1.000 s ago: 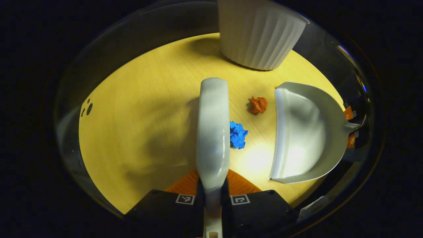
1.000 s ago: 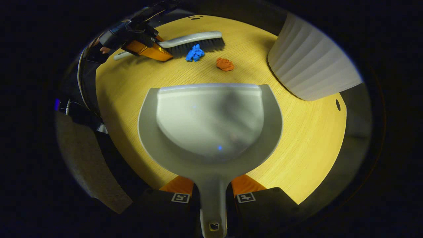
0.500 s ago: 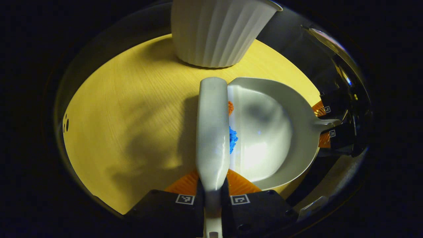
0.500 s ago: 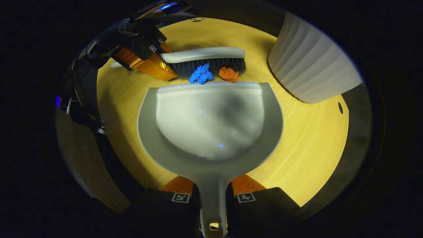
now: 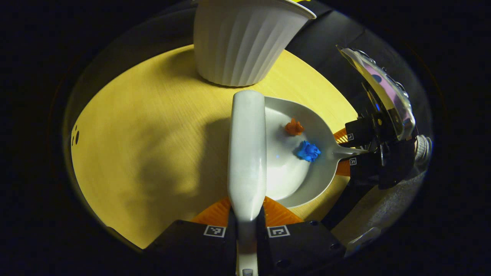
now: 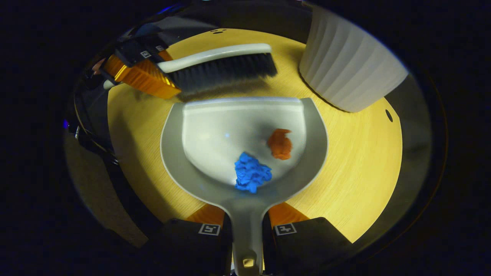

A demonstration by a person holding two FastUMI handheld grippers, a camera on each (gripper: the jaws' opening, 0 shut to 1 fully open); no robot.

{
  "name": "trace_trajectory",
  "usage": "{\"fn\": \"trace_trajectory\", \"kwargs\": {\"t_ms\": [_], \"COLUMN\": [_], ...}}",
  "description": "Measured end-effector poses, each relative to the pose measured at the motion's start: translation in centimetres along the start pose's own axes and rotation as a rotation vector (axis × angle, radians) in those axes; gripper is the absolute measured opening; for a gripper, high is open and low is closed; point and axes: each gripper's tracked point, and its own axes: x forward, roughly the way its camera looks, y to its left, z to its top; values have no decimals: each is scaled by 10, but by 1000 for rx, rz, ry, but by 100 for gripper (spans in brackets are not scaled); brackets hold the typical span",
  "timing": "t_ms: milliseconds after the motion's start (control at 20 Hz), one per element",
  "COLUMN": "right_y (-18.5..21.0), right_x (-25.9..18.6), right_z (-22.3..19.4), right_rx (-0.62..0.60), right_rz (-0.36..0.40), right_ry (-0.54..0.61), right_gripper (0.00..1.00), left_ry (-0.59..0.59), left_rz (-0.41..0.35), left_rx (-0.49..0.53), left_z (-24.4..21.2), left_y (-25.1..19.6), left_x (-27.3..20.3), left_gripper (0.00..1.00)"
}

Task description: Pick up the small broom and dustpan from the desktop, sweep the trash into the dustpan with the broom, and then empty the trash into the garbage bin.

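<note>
A round-looking tabletop (image 5: 153,126) of pale yellow wood with fine straight grain takes up the middle of the left gripper view, and the same table (image 6: 356,165) spreads across the right gripper view. Light falls unevenly on it: a bright patch sits low and centre in the left gripper view, with broad soft shadows (image 5: 180,161) lying over the left half of the wood. Small dark holes (image 5: 75,138) mark the table's far left edge there, and one dark hole (image 6: 389,115) shows at the right of the right gripper view. Beyond the table's edge the surroundings are dark, black at the upper part of both views.
</note>
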Motion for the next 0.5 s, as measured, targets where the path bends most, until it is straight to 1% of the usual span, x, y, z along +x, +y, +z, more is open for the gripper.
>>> {"fn": "trace_trajectory", "kwargs": {"t_ms": [50,100,150,200,300,400,450,500], "right_y": [-3,-5,-9,-11,-11,-10,-9,-9], "right_x": [0,0,-2,-11,-27,-46,-56,-64], "right_z": [-2,-6,-6,-3,-2,1,1,2], "right_rx": [23,45,65,86,126,174,199,221], "right_rz": [-9,-18,-28,-38,-69,-99,-114,-127], "right_ry": [-10,-22,-31,-37,-43,-58,-65,-75], "right_gripper": [36,40,40,36,36,36,40,40], "left_ry": [-14,-36,-52,-68,-82,-86,-90,-91], "left_rz": [25,55,75,93,130,151,157,165], "left_rx": [-20,-47,-65,-84,-118,-161,-177,-188], "left_z": [-3,-8,-11,-15,-29,-44,-52,-58], "left_y": [7,14,20,28,45,65,74,86], "left_x": [-2,-5,-9,-11,-12,-9,-5,-2], "left_gripper": [25,25,25,24,25,25,25,25]}}
